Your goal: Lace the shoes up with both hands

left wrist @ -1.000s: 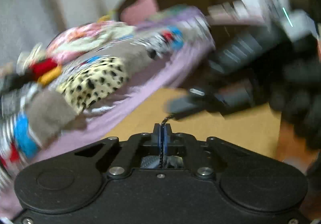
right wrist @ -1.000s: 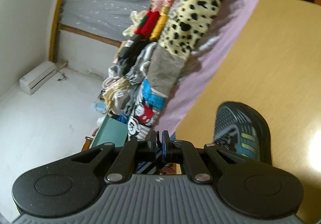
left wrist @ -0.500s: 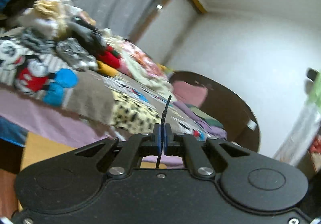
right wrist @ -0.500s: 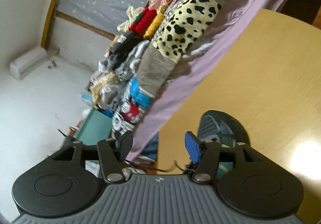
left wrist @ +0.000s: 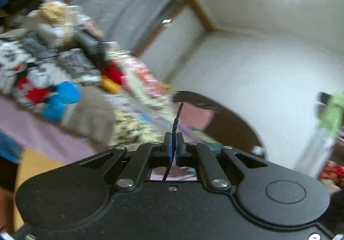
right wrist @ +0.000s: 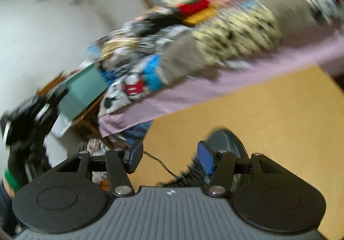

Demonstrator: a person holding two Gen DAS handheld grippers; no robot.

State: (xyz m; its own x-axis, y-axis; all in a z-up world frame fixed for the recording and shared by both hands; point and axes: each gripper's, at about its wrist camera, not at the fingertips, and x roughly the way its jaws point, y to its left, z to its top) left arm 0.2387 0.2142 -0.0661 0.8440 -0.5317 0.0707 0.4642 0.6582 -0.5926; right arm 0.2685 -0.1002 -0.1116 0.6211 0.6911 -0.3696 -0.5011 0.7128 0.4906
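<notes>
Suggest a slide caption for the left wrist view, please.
Left tool shut on the dark shoelace, its tip pointing up toward a blurred, clothes-covered bed.

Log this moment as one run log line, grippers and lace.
left hand-held gripper: shut on shoelace | right hand-held gripper: open, empty, above shoe | shoe on table
</notes>
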